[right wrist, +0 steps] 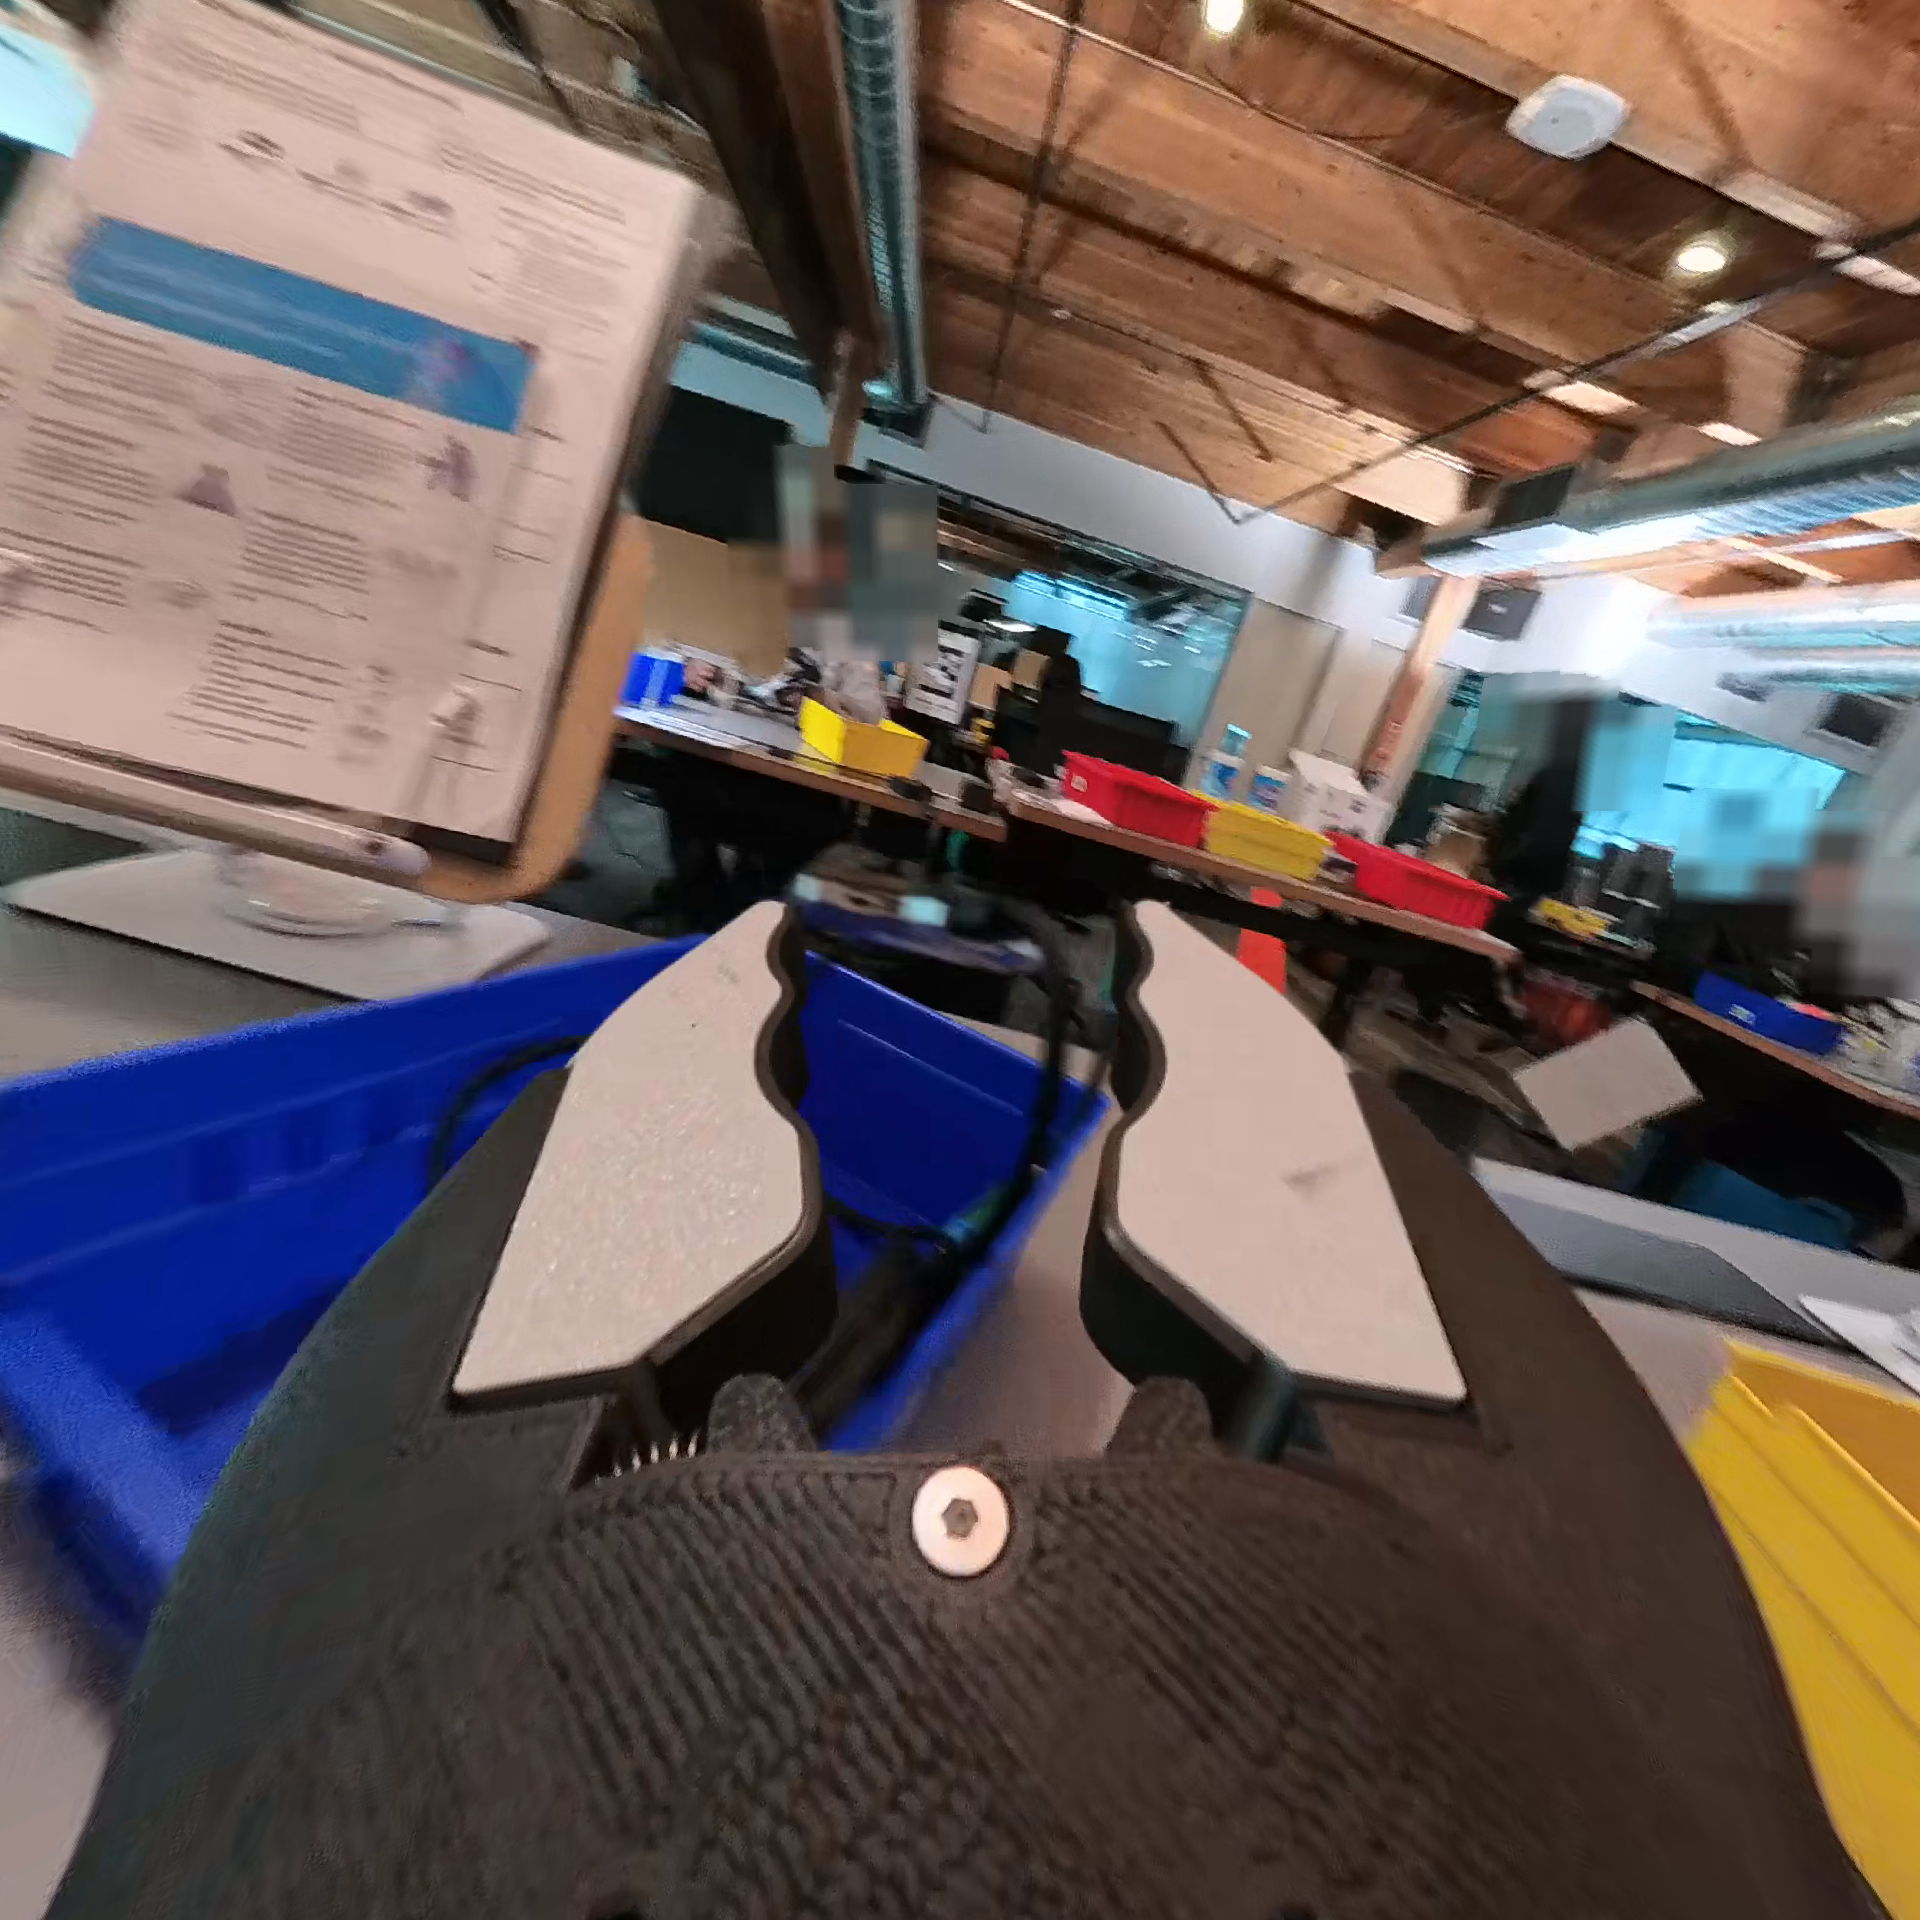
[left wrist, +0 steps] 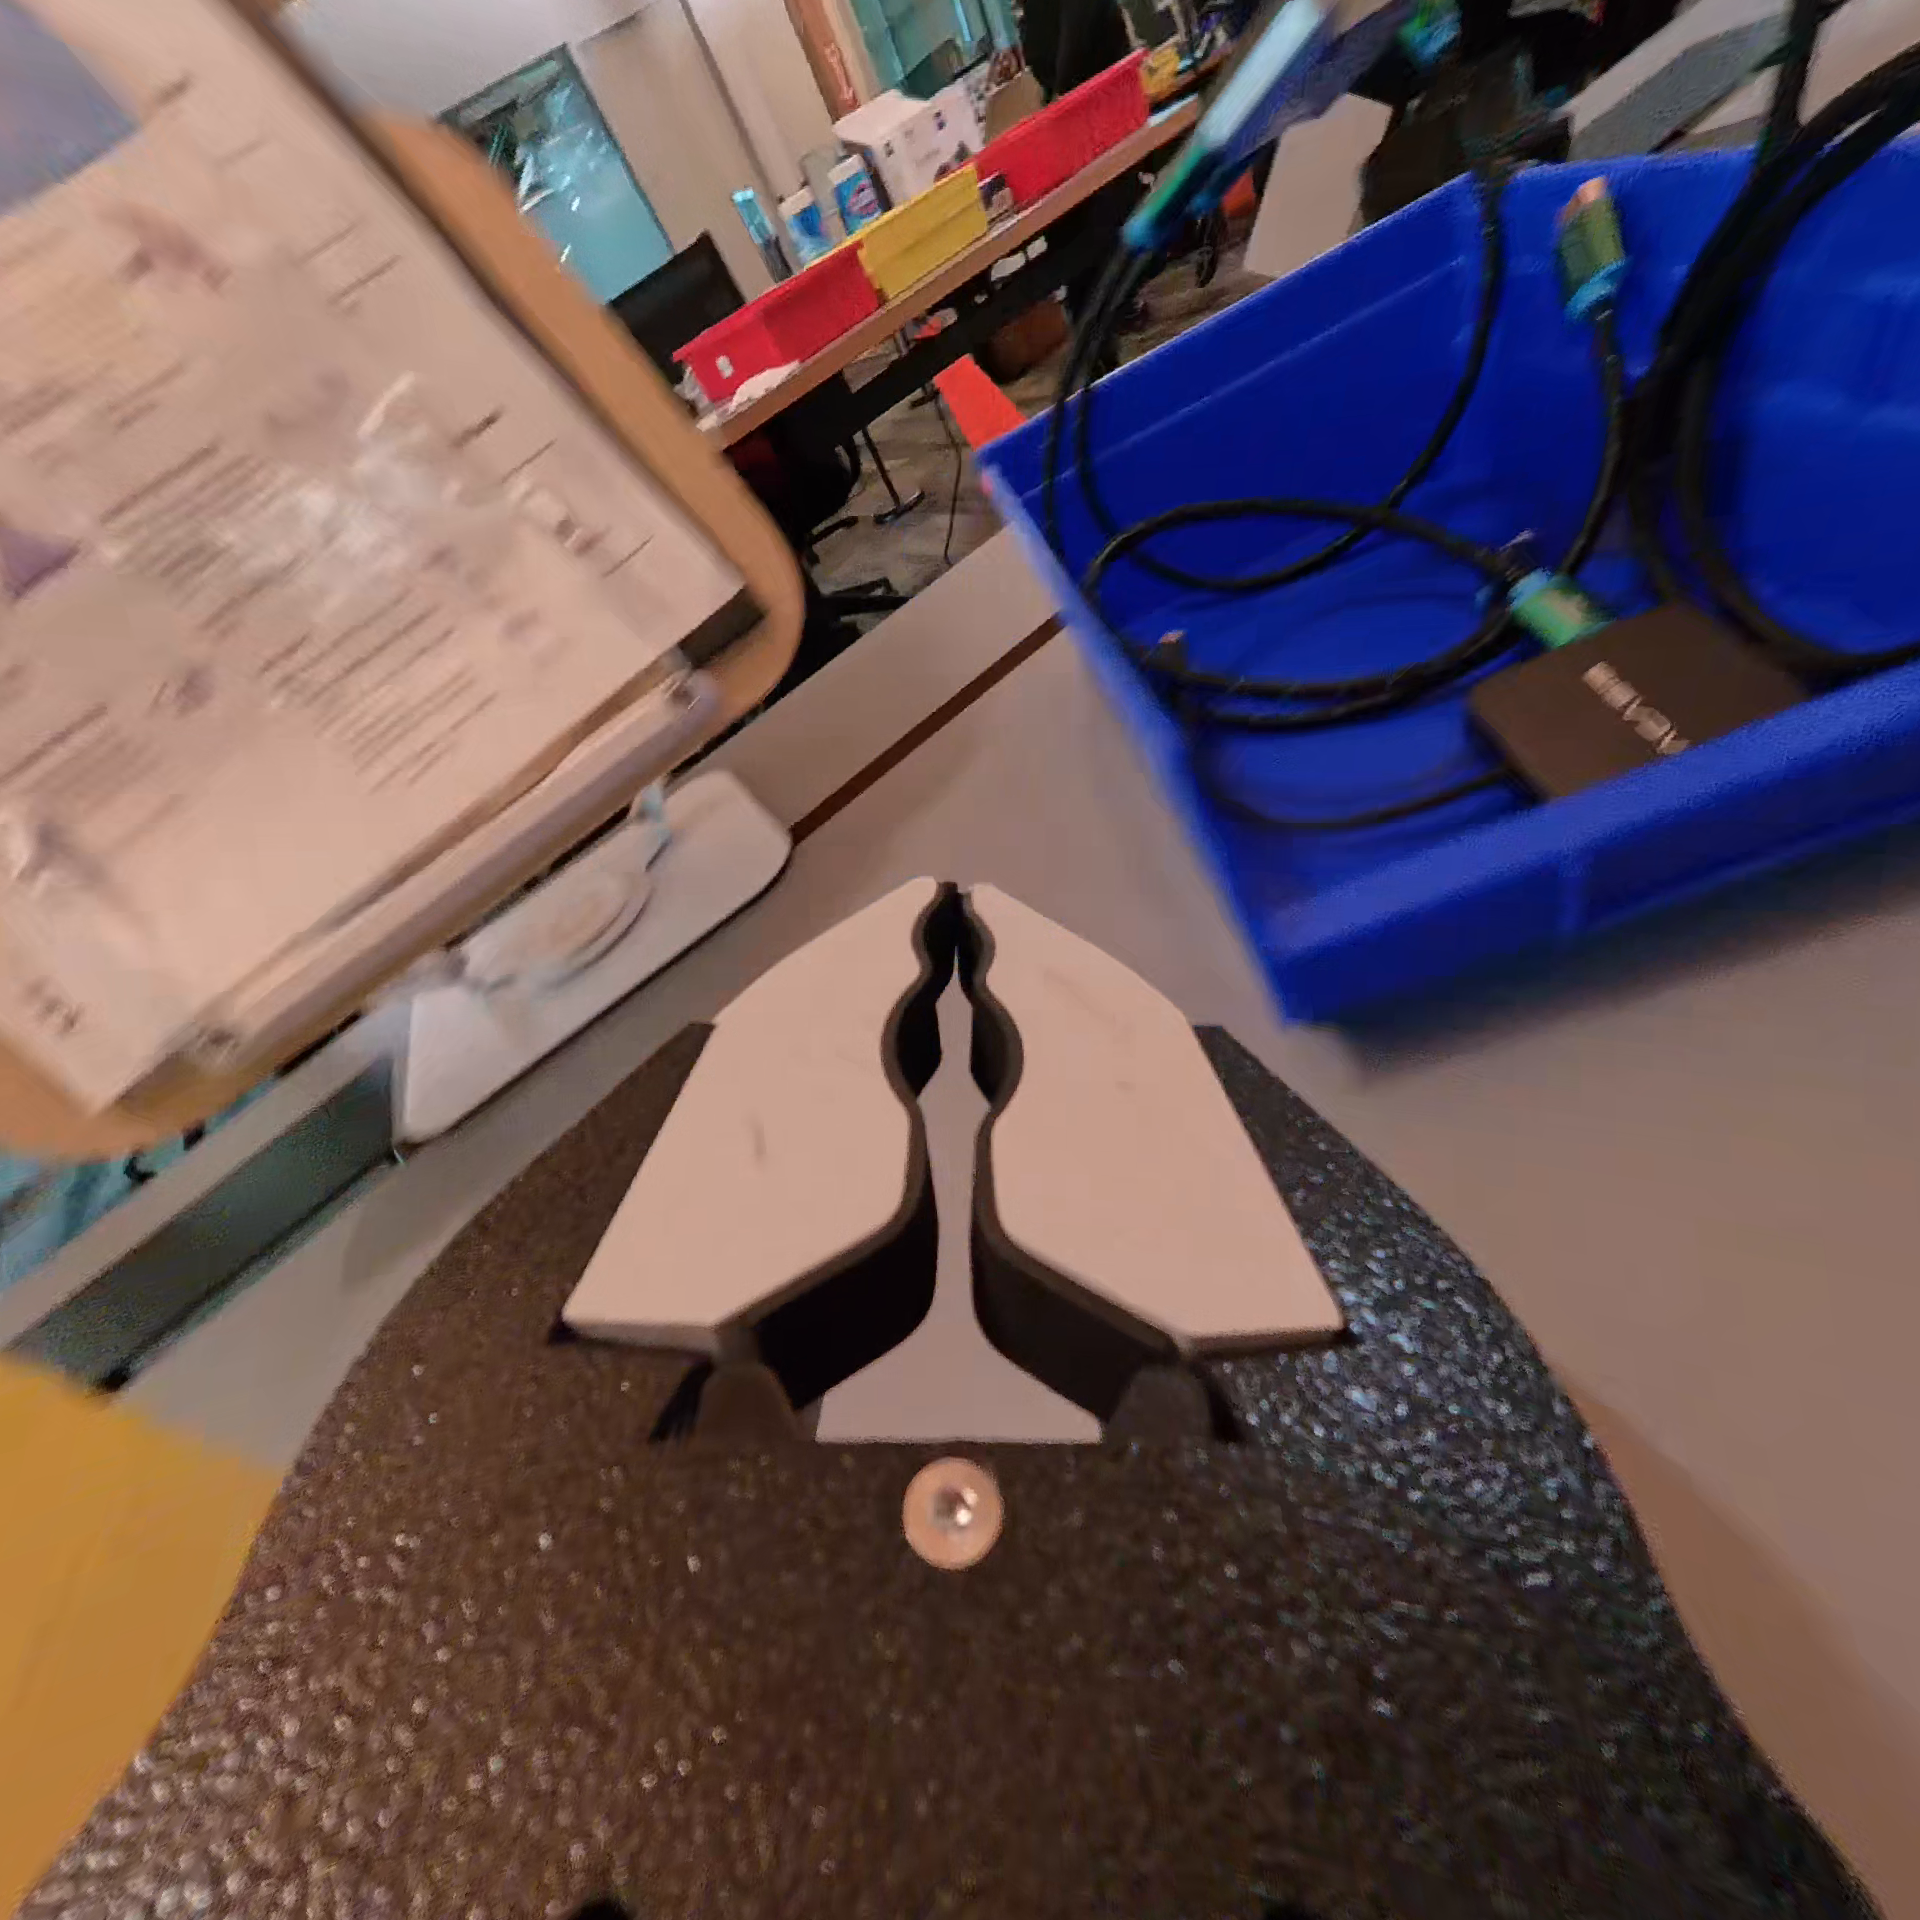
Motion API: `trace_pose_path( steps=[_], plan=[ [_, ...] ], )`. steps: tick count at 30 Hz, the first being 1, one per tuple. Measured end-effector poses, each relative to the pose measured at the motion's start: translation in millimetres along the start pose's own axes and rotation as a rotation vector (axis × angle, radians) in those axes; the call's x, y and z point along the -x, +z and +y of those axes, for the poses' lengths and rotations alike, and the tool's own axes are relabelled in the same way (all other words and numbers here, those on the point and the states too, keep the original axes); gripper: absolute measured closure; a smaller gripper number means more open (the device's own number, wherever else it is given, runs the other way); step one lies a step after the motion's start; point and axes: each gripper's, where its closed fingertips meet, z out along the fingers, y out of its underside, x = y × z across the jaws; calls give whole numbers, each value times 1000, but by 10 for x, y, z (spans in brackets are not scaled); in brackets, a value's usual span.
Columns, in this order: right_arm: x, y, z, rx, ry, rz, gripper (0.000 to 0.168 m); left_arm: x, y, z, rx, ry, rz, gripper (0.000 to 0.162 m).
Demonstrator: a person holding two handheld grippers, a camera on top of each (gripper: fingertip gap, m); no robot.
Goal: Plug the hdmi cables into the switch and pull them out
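Observation:
My left gripper (left wrist: pixel 956 891) is shut with nothing between its pads, low over the grey table, left of a blue bin (left wrist: pixel 1351 935). In the bin lie black cables (left wrist: pixel 1299 520) and a black box (left wrist: pixel 1631 717) with a green-ended plug (left wrist: pixel 1553 613) at its edge. Another green and blue plug (left wrist: pixel 1590 249) hangs above the bin. My right gripper (right wrist: pixel 956 920) is raised over the bin (right wrist: pixel 208 1143) and grips a dark blue switch (right wrist: pixel 894 920) across its fingertips. Cables hang from the switch. The switch also shows aloft in the left wrist view (left wrist: pixel 1236 125).
A document stand with printed paper (left wrist: pixel 260 520) on a white base (left wrist: pixel 623 914) stands left of the bin. A yellow bin (right wrist: pixel 1829 1558) sits at the near right. Tables with red and yellow bins (left wrist: pixel 790 312) and people stand farther back.

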Motion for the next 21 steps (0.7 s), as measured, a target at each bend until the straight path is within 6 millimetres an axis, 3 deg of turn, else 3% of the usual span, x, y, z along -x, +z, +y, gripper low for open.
trace_pose_path(
  steps=[2, 4, 6, 8, 13, 15, 17, 18, 19, 21],
  plan=[
    [253, 34, -98, 3, -55, -74, 111, 265, -212, 175, -20, -60, 17, 162],
    [266, 94, 40, 114, -101, -38, 110, 330, -297, 344, 34, -184, 104, 162],
    [306, 159, 66, 86, 24, -10, 110, 345, -293, 373, 64, -336, 136, 158],
    [293, 175, 65, 45, 88, 53, 116, 182, -185, 176, 27, -406, 208, 125],
    [144, 73, -138, -8, -71, 256, 116, -565, 381, -343, 97, -384, 372, 67],
    [179, 67, -124, 28, -91, 252, 117, -606, 682, -279, 207, -367, 298, 75],
    [336, 103, -65, 72, -78, 161, 116, -417, 935, -75, 252, -275, 139, 99],
    [421, 113, -55, 87, -69, 115, 116, -437, 968, -59, 219, -262, 168, 137],
    [518, 113, -78, 90, -56, 71, 116, -442, 952, -76, 174, -282, 190, 157],
    [761, 115, -181, 77, -24, -29, 116, -402, 842, -49, 152, -265, 186, 158]
  ],
)
